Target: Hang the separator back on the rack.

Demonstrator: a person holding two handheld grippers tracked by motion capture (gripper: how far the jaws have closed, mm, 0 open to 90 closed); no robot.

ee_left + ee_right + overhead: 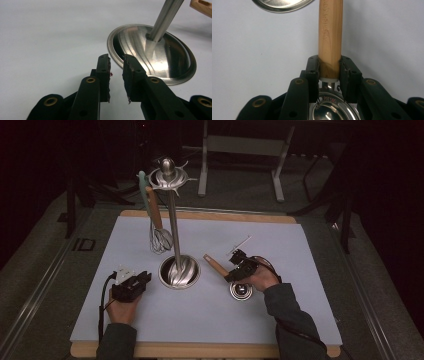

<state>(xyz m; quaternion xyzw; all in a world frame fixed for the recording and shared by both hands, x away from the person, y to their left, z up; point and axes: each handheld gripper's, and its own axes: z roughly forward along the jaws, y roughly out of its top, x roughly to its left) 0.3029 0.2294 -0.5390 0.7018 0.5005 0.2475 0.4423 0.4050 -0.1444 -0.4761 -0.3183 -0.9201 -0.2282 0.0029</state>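
A steel utensil stand (172,220) rises from its round base (179,271) mid-mat; a wire whisk (160,239) with a wooden handle hangs from its top ring beside a teal utensil (144,187). My right gripper (236,270) is shut on a ladle's wooden handle (330,30) close to its steel bowl (332,110), which rests on the mat (241,290); the handle points toward the stand. My left gripper (145,279) lies left of the base, its jaws (116,58) slightly open with nothing between them, aimed at the base's rim (160,62).
A pale mat (280,245) covers a wooden board (200,350) whose edges show front and back. A thin metal rod (240,244) lies behind the right gripper. A grey metal frame (240,145) stands on the floor beyond the table.
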